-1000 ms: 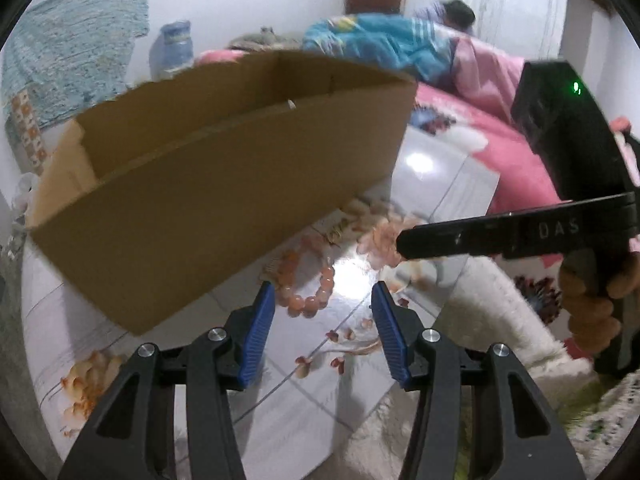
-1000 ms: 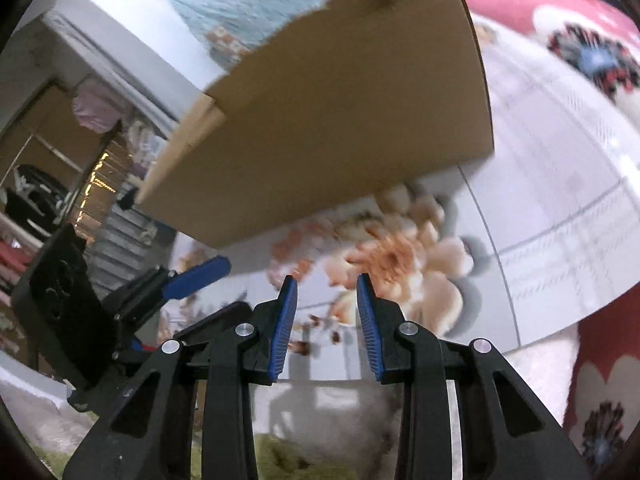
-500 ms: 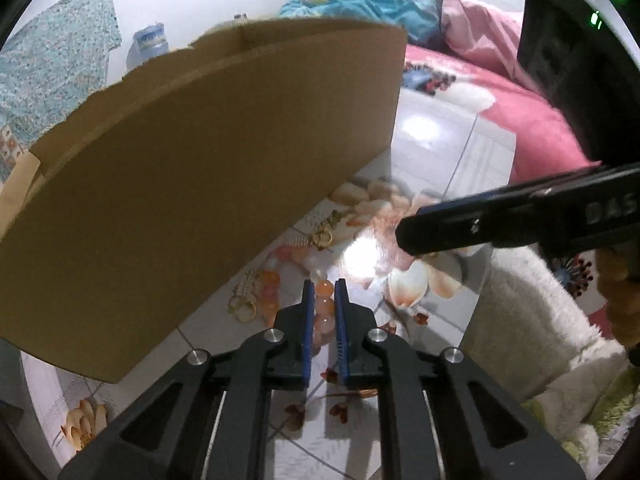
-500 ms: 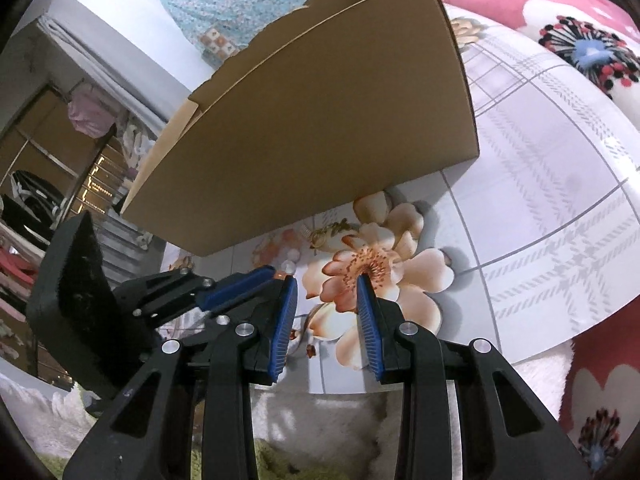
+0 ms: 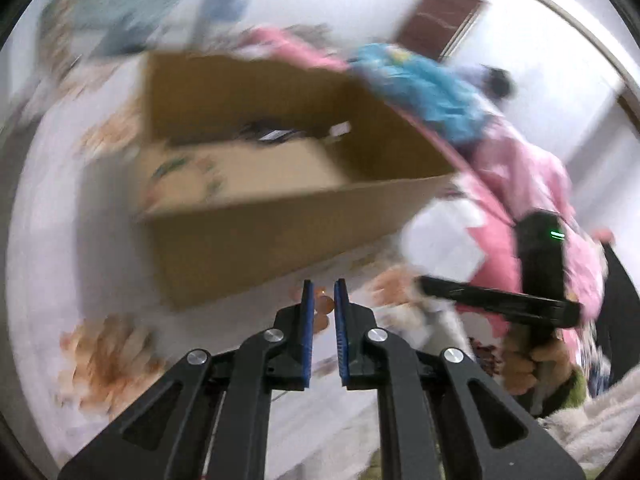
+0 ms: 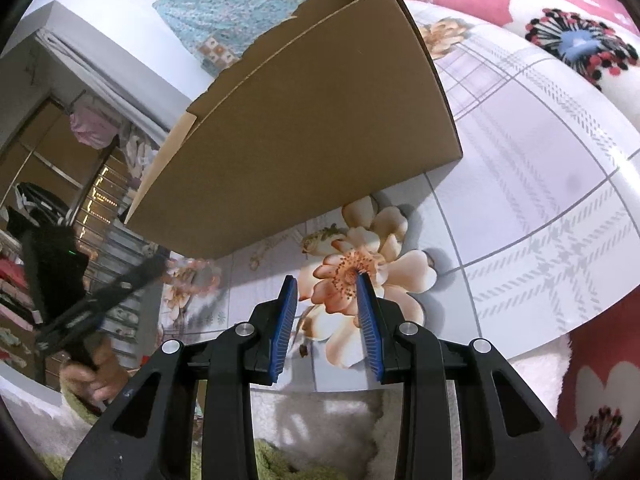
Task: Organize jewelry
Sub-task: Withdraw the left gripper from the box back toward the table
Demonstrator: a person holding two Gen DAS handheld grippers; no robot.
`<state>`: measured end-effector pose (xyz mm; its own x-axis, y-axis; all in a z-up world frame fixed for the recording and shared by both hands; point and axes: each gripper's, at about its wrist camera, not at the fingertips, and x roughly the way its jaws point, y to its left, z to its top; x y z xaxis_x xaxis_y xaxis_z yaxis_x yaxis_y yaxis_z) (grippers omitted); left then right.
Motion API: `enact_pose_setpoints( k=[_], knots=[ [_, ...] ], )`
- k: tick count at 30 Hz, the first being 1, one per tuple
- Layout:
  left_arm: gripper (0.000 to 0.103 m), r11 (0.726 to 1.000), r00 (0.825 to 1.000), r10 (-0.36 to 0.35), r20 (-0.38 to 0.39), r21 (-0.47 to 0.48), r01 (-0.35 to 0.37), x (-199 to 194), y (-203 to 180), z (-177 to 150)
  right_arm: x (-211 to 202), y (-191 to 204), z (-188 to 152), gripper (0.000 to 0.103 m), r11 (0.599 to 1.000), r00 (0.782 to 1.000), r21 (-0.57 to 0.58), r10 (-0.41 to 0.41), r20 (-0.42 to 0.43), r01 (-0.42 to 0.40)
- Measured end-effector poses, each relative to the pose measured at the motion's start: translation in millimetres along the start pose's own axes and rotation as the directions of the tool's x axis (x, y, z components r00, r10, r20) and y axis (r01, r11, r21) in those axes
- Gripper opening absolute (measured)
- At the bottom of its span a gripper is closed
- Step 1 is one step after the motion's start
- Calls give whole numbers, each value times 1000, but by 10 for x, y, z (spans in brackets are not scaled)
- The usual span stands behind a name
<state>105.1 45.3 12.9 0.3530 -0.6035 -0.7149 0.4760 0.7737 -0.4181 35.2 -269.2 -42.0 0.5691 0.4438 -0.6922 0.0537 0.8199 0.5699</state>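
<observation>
My left gripper (image 5: 322,292) is shut on an orange bead bracelet (image 5: 322,307), held above the floor in front of an open cardboard box (image 5: 280,216). The left wrist view is blurred by motion. The box's inside shows a brown bottom and some small dark items. My right gripper (image 6: 327,286) is open and empty, low over the flowered floor mat (image 6: 520,184), near the box (image 6: 304,128). The left gripper also shows at the left of the right wrist view (image 6: 120,284). A gold piece of jewelry (image 6: 264,250) lies on the mat by the box's base.
A pink floral blanket (image 6: 540,8) lies beyond the mat at the right. A white fluffy rug (image 6: 320,420) lies under my right gripper. Bedding and a blue cloth (image 5: 432,84) lie behind the box. The right gripper's body (image 5: 540,264) stands at the right.
My left gripper closed on the bead bracelet, then lifted it off the floor toward the box; the box's inside now shows. My right gripper stayed open and almost still.
</observation>
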Motion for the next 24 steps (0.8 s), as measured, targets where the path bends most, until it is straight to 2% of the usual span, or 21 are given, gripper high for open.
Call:
enact_pose_setpoints(
  k=[3, 6, 8, 10, 14, 24],
  knots=[
    [10, 995, 997, 66, -39, -69, -69, 55, 241, -100, -29, 11, 8, 31, 1000, 1000, -1, -4, 8, 4],
    [12, 990, 994, 107, -37, -94, -110, 13, 319, -132, -85, 22, 58, 31, 1000, 1000, 8, -6, 30, 6],
    [29, 989, 993, 122, 1, -78, -122, -76, 280, -126, -130, 24, 95, 31, 1000, 999, 9, -14, 50, 13],
    [32, 989, 989, 143, 38, -38, -141, -174, 215, -122, -213, 8, 152, 31, 1000, 997, 5, -23, 80, 22],
    [33, 987, 987, 146, 71, 63, -151, -186, -4, -99, -308, -6, 302, 31, 1000, 993, 0, -20, 119, 20],
    [33, 989, 982, 142, 129, 33, -147, -62, 31, 85, -276, 113, 622, 31, 996, 986, -73, -40, 161, 53]
  ],
)
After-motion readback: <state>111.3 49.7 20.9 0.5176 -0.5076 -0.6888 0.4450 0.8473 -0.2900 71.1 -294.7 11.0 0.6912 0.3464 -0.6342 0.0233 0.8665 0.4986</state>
